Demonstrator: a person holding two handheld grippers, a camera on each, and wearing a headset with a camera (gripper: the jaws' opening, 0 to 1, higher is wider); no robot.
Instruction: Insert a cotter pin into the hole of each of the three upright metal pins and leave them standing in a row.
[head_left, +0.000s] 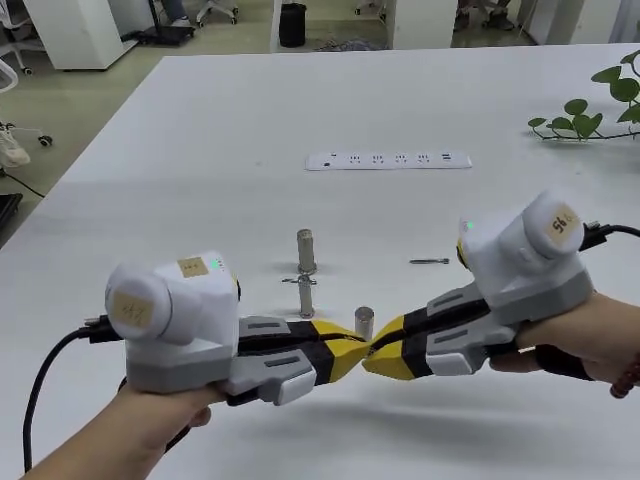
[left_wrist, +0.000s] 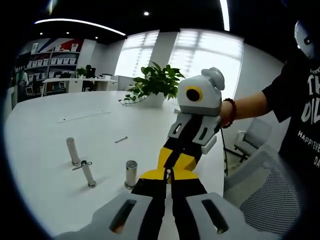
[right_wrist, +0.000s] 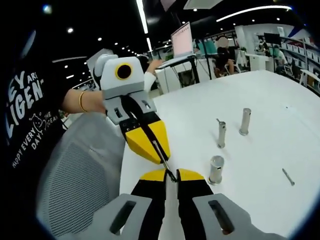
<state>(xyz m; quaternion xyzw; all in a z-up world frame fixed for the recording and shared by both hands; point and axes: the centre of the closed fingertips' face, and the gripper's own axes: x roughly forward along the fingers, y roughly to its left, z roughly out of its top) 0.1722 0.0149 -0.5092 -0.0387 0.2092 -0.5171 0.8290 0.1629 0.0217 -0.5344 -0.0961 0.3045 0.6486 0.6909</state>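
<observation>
Three upright metal pins stand in a row on the white table (head_left: 200, 160): the far pin (head_left: 306, 250), the middle pin (head_left: 306, 297) with a cotter pin (head_left: 299, 281) through its hole, and the near pin (head_left: 364, 322). My left gripper (head_left: 359, 344) and right gripper (head_left: 376, 353) meet tip to tip just right of the near pin. A thin cotter pin (right_wrist: 161, 154) runs from the left gripper's shut jaws into the right gripper's (right_wrist: 171, 176) shut tips. Another loose cotter pin (head_left: 430, 261) lies on the table to the right of the row.
A white power strip (head_left: 390, 160) lies further back on the table. A trailing plant (head_left: 590, 115) reaches in at the far right. Office chairs and desks stand beyond the table. A mesh chair (right_wrist: 75, 170) is close to the table's near edge.
</observation>
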